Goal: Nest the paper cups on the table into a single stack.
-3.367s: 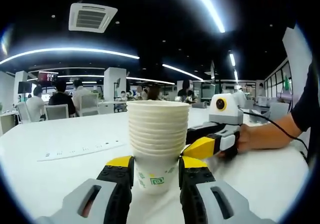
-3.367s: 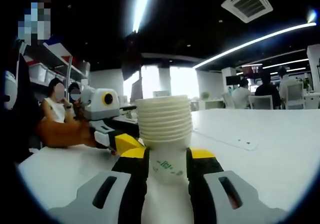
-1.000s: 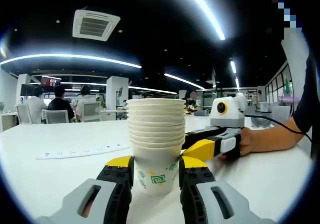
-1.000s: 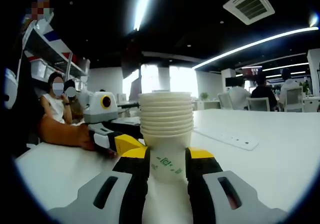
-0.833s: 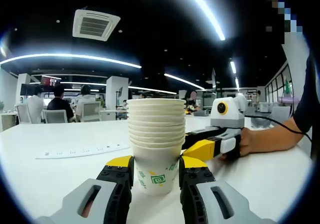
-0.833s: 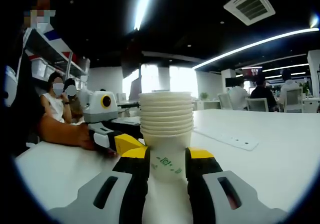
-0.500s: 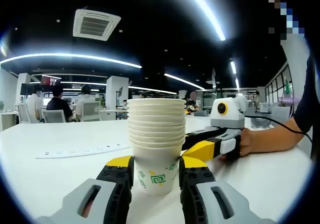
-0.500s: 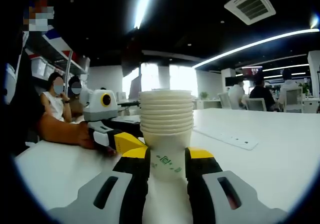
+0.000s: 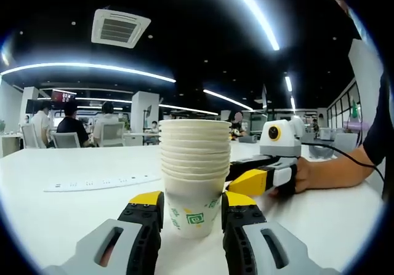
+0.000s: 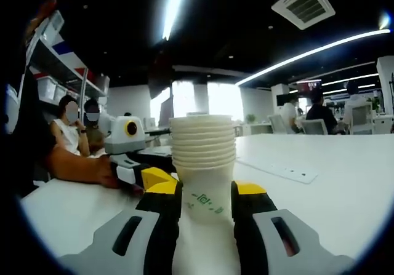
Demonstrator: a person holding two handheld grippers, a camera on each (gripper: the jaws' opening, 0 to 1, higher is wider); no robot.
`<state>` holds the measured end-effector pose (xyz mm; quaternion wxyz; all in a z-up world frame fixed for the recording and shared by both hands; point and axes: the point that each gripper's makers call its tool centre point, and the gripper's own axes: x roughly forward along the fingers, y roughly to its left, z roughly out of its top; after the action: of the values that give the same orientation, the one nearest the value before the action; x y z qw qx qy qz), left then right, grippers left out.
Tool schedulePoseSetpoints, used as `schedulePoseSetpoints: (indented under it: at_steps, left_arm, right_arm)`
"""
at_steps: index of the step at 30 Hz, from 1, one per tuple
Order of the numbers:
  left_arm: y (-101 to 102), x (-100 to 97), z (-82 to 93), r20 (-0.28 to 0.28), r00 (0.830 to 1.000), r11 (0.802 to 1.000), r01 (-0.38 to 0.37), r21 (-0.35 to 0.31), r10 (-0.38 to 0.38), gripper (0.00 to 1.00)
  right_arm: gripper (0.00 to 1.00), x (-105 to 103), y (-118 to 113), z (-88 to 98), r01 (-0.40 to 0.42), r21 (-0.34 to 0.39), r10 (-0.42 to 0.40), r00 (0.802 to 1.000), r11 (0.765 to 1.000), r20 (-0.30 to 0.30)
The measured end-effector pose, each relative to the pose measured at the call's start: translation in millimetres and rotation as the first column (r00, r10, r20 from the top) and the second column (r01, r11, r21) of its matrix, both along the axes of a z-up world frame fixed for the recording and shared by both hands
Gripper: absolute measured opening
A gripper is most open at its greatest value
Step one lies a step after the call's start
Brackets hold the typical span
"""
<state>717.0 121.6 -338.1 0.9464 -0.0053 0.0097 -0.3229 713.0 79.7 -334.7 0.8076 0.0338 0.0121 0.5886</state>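
The cups (image 9: 194, 176) stand as one nested stack on the white table (image 9: 74, 207), rims piled one above the other and the bottom cup's green print facing out. Both tools meet at that bottom cup from opposite sides, which looks like a way of steadying the column now that it is tall and light.

The left gripper (image 9: 192, 208) has its yellow-tipped jaws either side of the cup's base, set just about the cup's width apart; from here I would say they touch the paper, though I cannot tell whether they are squeezing it or merely bracketing it. The right gripper (image 10: 205, 196) does the same from the other side, its jaws close against the lower wall of the stack (image 10: 204, 167), and again the grip itself is hard to read.

A person's hand (image 9: 303, 178) holds the far tool low to the table, keeping the jaws level with the bottom cup instead of the rims, where a push would tip the pile. A long white strip (image 9: 101, 182) lies well apart on the table. With no loose cup in sight, the nesting seems finished.
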Motion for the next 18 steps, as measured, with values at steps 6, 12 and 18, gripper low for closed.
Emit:
schedulePoseSetpoints:
  at_steps: [6,12,18]
  left_arm:
    - [-0.5,0.7,-0.4,-0.019,1.000,1.000,0.005,-0.018,-0.005,0.45]
    - [0.7,1.2,-0.4,-0.028,1.000,1.000,0.000,-0.029,0.000,0.49]
    - [0.8,-0.6,1.4,-0.026,1.000,0.999,0.001,-0.045,-0.002,0.51]
  right_arm:
    - [0.38,-0.7,0.6,1.4,-0.007,0.010,0.007,1.000,1.000,-0.008]
    - [0.41,-1.3,1.2,2.3,-0.010,0.020,0.010,1.000,1.000,-0.015]
    - [0.46,0.0,0.2,5.2,-0.010,0.040,0.011,1.000,0.999,-0.022]
